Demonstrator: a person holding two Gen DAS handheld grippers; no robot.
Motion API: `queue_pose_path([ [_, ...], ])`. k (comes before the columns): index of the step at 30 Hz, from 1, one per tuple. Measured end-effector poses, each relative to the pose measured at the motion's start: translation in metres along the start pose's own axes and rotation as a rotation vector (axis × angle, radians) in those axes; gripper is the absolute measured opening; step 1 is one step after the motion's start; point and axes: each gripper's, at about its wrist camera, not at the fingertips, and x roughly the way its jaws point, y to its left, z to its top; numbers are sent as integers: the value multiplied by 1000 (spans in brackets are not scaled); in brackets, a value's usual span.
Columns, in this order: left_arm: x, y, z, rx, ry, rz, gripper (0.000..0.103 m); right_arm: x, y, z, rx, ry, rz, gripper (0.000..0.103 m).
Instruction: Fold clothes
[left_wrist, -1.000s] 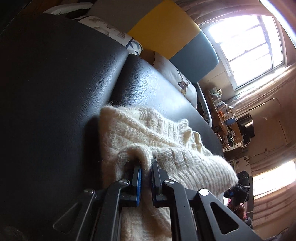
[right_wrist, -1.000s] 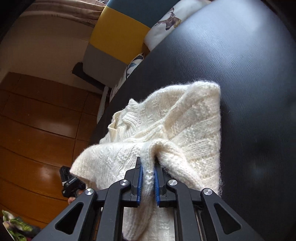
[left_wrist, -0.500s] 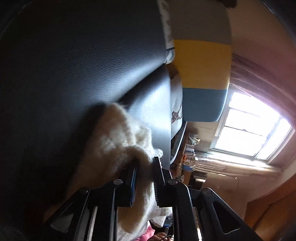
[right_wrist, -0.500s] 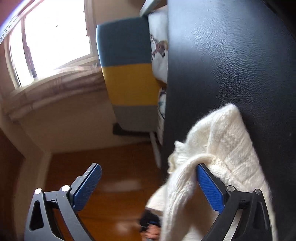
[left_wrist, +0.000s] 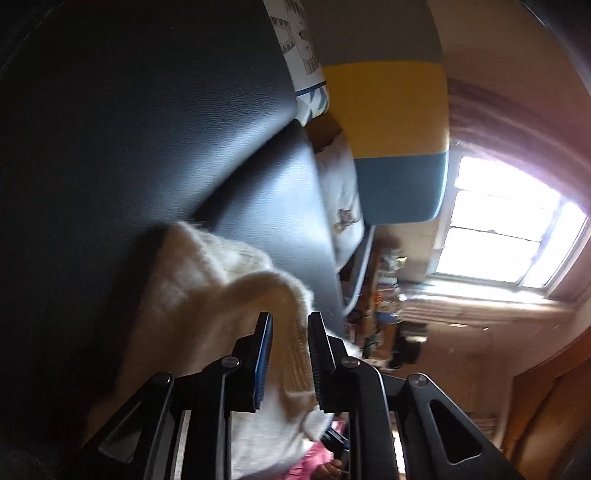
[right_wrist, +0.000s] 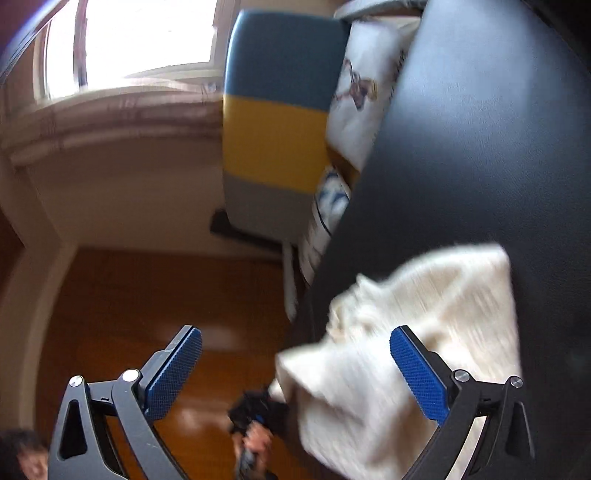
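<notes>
The cream knitted sweater (left_wrist: 207, 295) lay on the black leather sofa seat (left_wrist: 147, 147). The left gripper (left_wrist: 290, 332) had just been opening, a sweater fold between its parted jaws. The right gripper (right_wrist: 295, 347) stood spread wide, empty, beside the sweater (right_wrist: 424, 325).

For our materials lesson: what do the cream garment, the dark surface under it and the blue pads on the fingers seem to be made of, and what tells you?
Cream garment: chunky fuzzy knit, probably wool or acrylic; ribbing shows.
Dark surface: black leather or imitation leather; fine pebbled grain, soft sheen.
Blue pads: likely rubber, matte; a fine grid texture shows.
</notes>
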Motion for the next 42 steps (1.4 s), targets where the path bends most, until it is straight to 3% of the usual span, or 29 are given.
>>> queue_pose_path([
  [2, 4, 4, 1, 4, 1, 23, 17, -2, -9, -16, -8, 50, -26, 103],
  [6, 7, -1, -2, 73, -21, 79, 17, 31, -15, -27, -16, 137, 61, 103],
  [8, 6, -9, -4, 126, -37, 107, 17, 53, -10, -17, -10, 108, 105, 103],
  [10, 3, -18, -6, 182, -61, 133, 17, 57, -4, -2, -5, -7, 127, 103],
  [13, -9, -28, -9, 278, -91, 174, 18, 56, -6, 15, 18, -96, 86, 103],
  [16, -21, -33, -13, 401, -120, 266, 19, 54, 10, 4, -140, -54, -83, 103],
  [21, -27, -20, -24, 494, -89, 323, 20, 41, 27, -45, -561, 8, -569, 103],
  [23, -26, -18, -29, 527, -87, 330, 21, 42, 21, -58, -692, 19, -720, 102],
  [25, -23, -19, -32, 559, -82, 317, 21, 43, 13, -58, -754, 33, -797, 92],
  [27, -18, -23, -35, 592, -75, 302, 24, 45, 5, -58, -799, 48, -863, 90],
  [30, -4, -27, -35, 632, -63, 373, 24, 56, -4, -59, -804, 76, -911, 86],
  [31, -1, -28, -38, 660, -54, 403, 23, 58, -5, -61, -816, 83, -921, 82],
  [32, 2, -30, -42, 692, -52, 424, 5, 57, -5, -62, -826, 89, -922, 72],
  [33, 1, -35, -50, 735, -62, 424, 5, 57, -4, -63, -831, 93, -919, 65],
  [35, -9, -47, -69, 807, -79, 399, 4, 57, 3, -62, -844, 90, -934, 26],
  [36, -17, -51, -78, 831, -89, 388, 4, 52, 7, -60, -841, 82, -940, 16],
  [38, -32, -49, -86, 830, -112, 411, 4, 32, 12, -61, -822, 57, -944, 10],
  [42, -26, -11, -65, 722, -75, 535, 5, 13, -8, -62, -735, 28, -942, 9],
])
